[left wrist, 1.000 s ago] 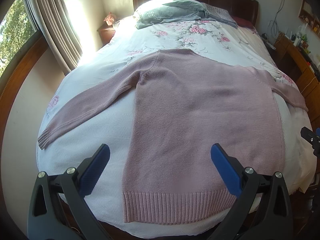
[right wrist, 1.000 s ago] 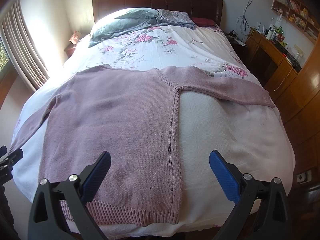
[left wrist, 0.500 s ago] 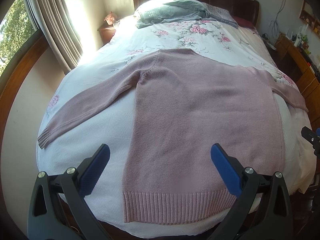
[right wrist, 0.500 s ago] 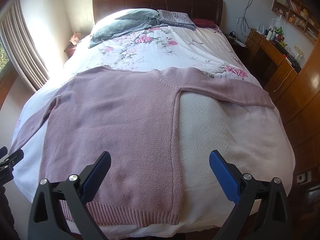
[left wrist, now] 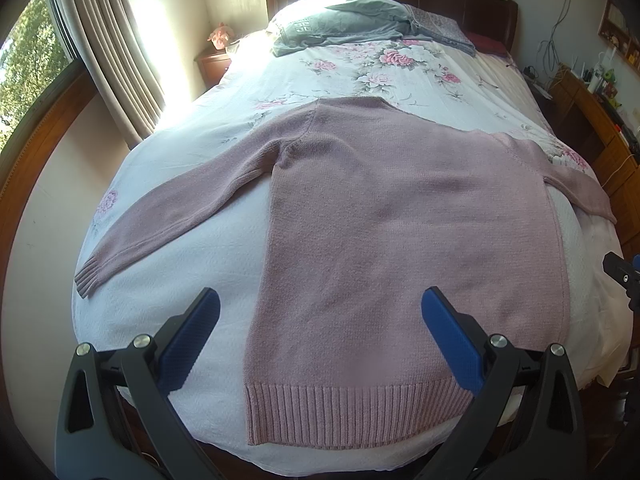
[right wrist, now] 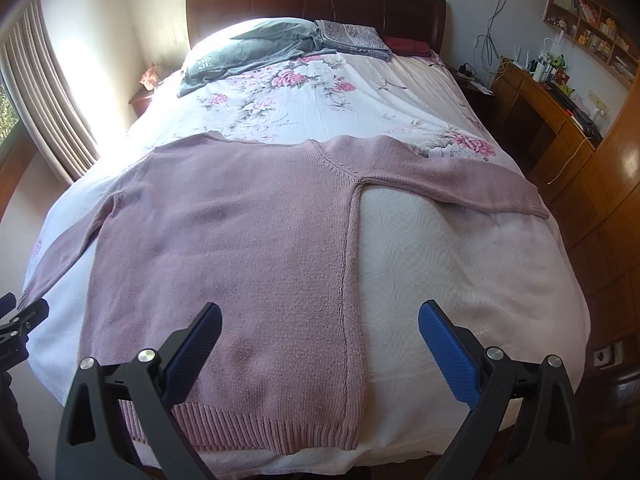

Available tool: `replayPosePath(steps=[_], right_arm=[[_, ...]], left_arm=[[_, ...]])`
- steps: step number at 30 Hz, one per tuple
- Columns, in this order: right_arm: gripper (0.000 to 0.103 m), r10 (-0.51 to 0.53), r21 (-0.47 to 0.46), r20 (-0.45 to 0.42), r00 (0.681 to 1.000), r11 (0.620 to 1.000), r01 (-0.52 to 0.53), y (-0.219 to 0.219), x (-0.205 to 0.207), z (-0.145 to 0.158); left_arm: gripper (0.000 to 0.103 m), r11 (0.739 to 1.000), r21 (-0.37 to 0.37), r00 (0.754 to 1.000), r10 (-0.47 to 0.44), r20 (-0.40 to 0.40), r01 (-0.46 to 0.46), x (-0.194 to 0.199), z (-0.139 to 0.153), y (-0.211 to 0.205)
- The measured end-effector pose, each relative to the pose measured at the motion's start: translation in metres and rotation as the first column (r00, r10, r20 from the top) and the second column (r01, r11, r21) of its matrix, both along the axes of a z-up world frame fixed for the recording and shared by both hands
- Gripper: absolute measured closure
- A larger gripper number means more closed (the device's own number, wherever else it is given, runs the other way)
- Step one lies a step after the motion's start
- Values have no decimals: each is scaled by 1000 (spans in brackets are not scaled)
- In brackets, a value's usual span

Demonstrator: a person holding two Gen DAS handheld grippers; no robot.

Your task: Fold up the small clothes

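At nine o'clock in the left wrist view, a curtain (left wrist: 116, 60) is seen hanging beside a window, with a small nightstand (left wrist: 214, 65) next to the bed. A pink knitted sweater (left wrist: 400, 240) is laid flat on the white bedspread (left wrist: 192, 280), its sleeves spread out towards nine and three o'clock and its ribbed hem (left wrist: 352, 416) lying at six o'clock, near the foot of the bed. The left gripper (left wrist: 320, 328) is held above the hem with its blue fingers released and spread wide, nothing being grasped. The right gripper (right wrist: 320, 340) is likewise held wide apart and empty, over the sweater's right side seam. A wooden desk (right wrist: 536, 108) is seen at two o'clock.
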State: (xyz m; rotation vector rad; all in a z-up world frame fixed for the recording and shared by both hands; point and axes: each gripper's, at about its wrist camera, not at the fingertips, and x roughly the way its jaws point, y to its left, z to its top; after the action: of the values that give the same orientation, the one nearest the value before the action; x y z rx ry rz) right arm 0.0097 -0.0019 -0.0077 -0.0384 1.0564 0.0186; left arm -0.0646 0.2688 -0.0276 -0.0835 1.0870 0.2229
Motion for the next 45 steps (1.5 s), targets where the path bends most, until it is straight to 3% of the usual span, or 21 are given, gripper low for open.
replayPosePath(steps=[9,13,19,24,29,31,37,41,44,45], right_arm=[[4,0,11,3,1000,1000,0,-1,1,-1],[4,-18,50,27,999,999,17,-27,8,-8],[4,-185,179,-66,981,965,194,-155,58,-38],[4,-334,100,-127,934,932,347,-290,120,-64],[8,-397,185,-257,881,875,448,-409,181,-111],[10,-400,202,-284,871,863,463,-442,200,-128],[18,-394,319,-418,819,780,538,-502,235,-180],[19,-393,408,-408,824,728,550,-521,244,-191],[44,-395,440,-390,832,713,545,-527,251,-191],[64,-391,459,-377,840,709,536,-528,252,-189]], left_arm=[[3,1000,4,1000,0,3,0,1,-1,-2],[3,1000,2,1000,-1,24,1,7,-5,-8],[3,998,-59,999,-7,33,9,46,-19,-41],[3,998,-59,999,-18,46,21,94,-26,-97],[3,998,-63,997,-25,72,30,147,-31,-162],[3,997,-77,997,-19,71,24,166,-35,-185],[3,995,-99,996,-2,87,11,205,-42,-238],[3,998,-64,997,-4,83,9,213,-45,-261],[3,999,-52,997,-4,75,8,215,-47,-268],[3,999,-49,997,-2,72,6,215,-48,-269]])
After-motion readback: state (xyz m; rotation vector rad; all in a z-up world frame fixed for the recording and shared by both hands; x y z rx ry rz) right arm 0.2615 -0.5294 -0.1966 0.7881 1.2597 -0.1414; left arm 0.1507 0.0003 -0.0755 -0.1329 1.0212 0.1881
